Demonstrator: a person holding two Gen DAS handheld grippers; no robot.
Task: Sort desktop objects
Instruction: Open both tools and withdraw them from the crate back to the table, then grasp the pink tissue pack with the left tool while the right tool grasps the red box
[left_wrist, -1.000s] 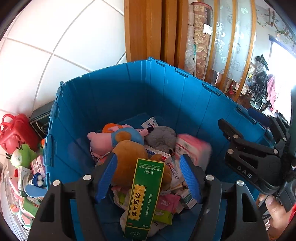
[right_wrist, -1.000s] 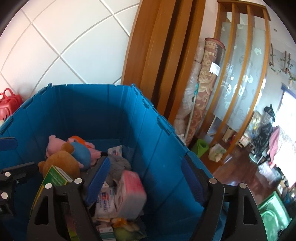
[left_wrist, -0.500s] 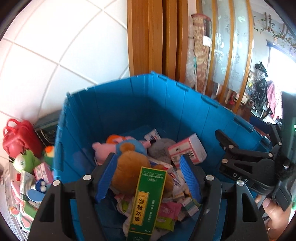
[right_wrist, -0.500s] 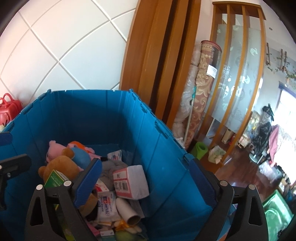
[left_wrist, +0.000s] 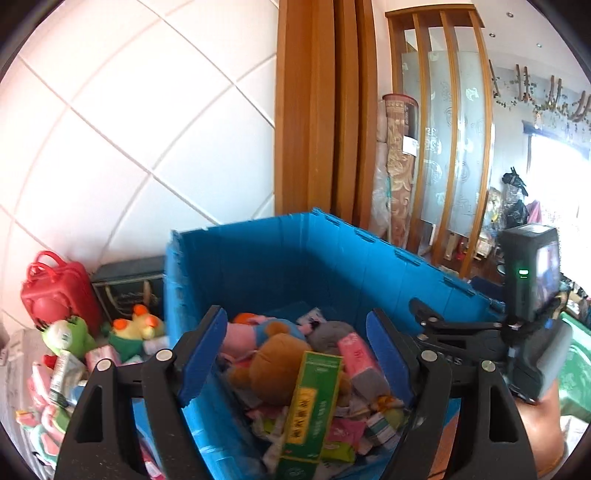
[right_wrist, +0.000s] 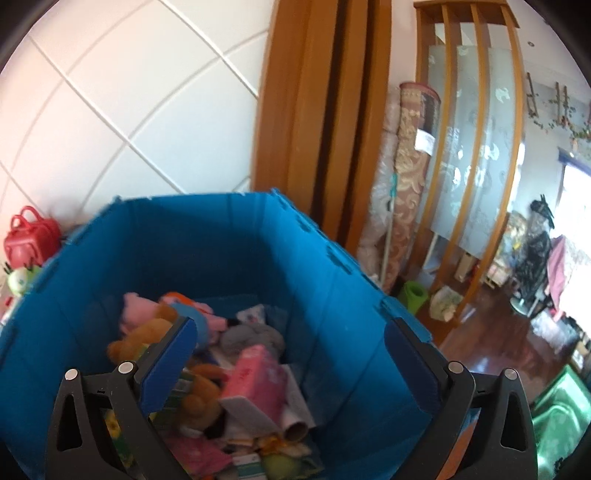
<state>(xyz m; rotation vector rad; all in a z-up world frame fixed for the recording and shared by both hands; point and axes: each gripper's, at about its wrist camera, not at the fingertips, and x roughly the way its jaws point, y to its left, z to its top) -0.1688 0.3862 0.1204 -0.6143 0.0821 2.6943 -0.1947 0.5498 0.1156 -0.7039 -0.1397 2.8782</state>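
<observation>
Blue crate (left_wrist: 295, 258) — stuffed: plush toys, green box (left_wrist: 310, 410).

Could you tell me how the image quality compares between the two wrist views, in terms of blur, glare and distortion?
Left wrist view: mostly sharp on the green box, slight smear along the blue crate rim, window blown out white, tile lines bent by the fisheye. Right wrist view: softer overall, the pink pack and plush toys blurred, the window edge glaring at far right.
</observation>
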